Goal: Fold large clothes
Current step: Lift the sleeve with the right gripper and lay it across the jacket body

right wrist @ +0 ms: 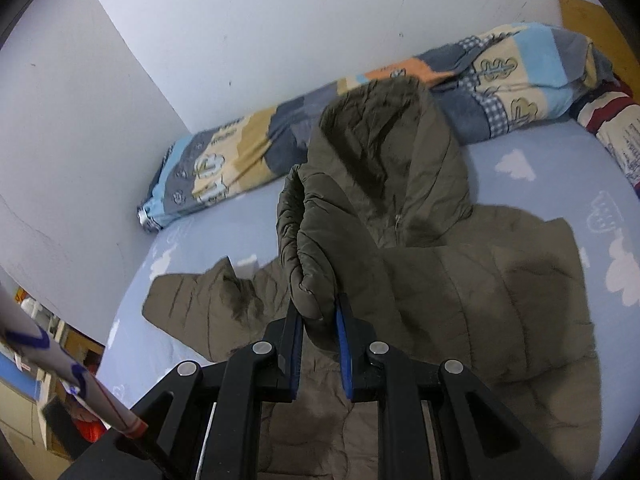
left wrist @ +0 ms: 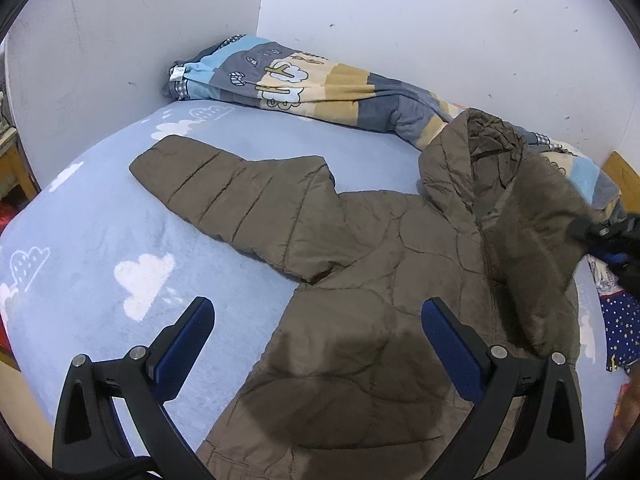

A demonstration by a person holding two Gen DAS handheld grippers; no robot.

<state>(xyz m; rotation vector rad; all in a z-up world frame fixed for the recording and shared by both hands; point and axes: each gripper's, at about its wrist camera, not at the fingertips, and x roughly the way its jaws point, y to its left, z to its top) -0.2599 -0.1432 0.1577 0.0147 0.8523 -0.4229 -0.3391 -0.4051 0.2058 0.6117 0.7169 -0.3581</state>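
Left wrist view: hovering over the lower body of the brown puffer jacket (left wrist: pixel 352 280), left gripper (left wrist: pixel 318 322) with fingers (left wrist: pixel 188 336) spread wide, gripping nothing. Lying across the light blue cloud-print bedsheet (left wrist: pixel 100 240), jacket front up, one sleeve (left wrist: pixel 224 196) stretching flat toward the left wall. Hanging lifted at the right, the other sleeve, draping over the jacket's right side. Resting against the rolled patchwork blanket (left wrist: pixel 288 80) along the far wall, the hood (left wrist: pixel 476 152).

Right wrist view: pinching the cuff end of the raised sleeve (right wrist: pixel 308 248), right gripper (right wrist: pixel 318 316) with fingers (right wrist: pixel 294 340) pressing close on the fabric. Holding that sleeve up above the jacket (right wrist: pixel 480 300), in front of the hood (right wrist: pixel 384 152). Lying behind along the wall, the blanket (right wrist: pixel 224 156); spreading under everything, the bedsheet (right wrist: pixel 520 184).
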